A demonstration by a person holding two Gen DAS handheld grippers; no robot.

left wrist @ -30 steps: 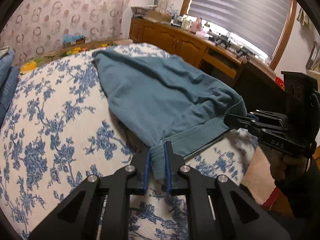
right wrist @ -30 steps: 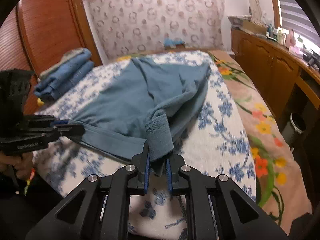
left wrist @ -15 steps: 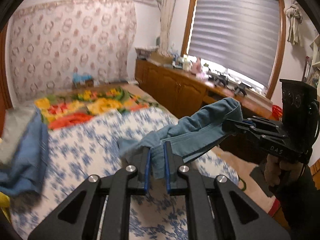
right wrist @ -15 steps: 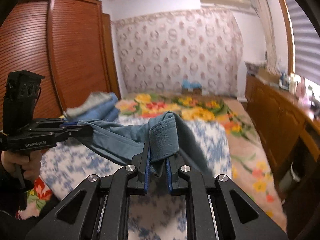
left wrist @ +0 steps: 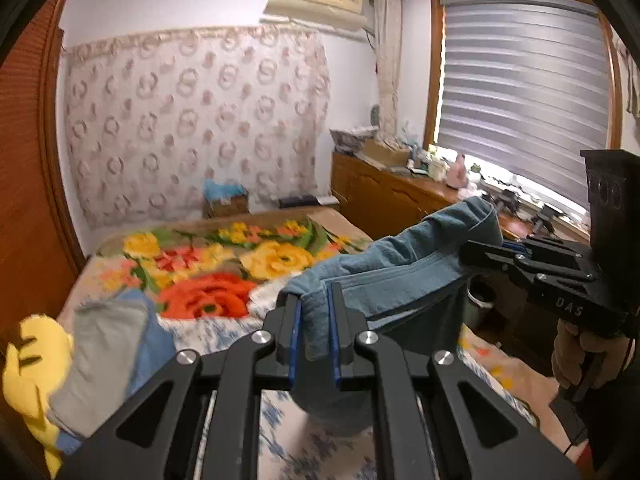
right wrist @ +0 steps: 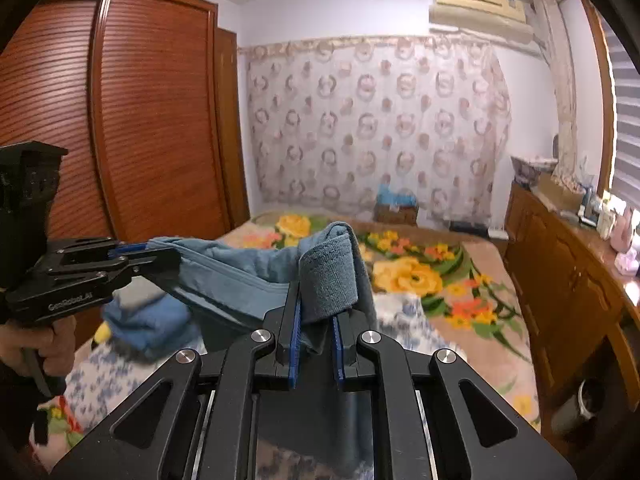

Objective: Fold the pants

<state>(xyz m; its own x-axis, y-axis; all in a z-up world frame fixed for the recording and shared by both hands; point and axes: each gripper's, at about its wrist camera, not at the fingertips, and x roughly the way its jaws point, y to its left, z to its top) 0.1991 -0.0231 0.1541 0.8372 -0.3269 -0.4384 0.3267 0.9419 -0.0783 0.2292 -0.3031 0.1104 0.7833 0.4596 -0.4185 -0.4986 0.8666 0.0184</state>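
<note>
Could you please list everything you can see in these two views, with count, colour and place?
pants: one, teal blue, lifted above the bed, stretched between both claws
bed: one, floral blanket and blue-flowered sheet, below the pants
folded clothes: one pile, grey and blue, at the bed's left edge
yellow item: one, beside that pile; what it is cannot be told
wardrobe: one, reddish brown, left of the bed
curtain: one, pale with ring pattern, on the far wall
air conditioner: one, cream, high on the wall
cabinet: one, brown, under the window
blind: one, grey, over the window
left claw: black, shut on the waistband
right claw: black, shut on the waistband
</note>
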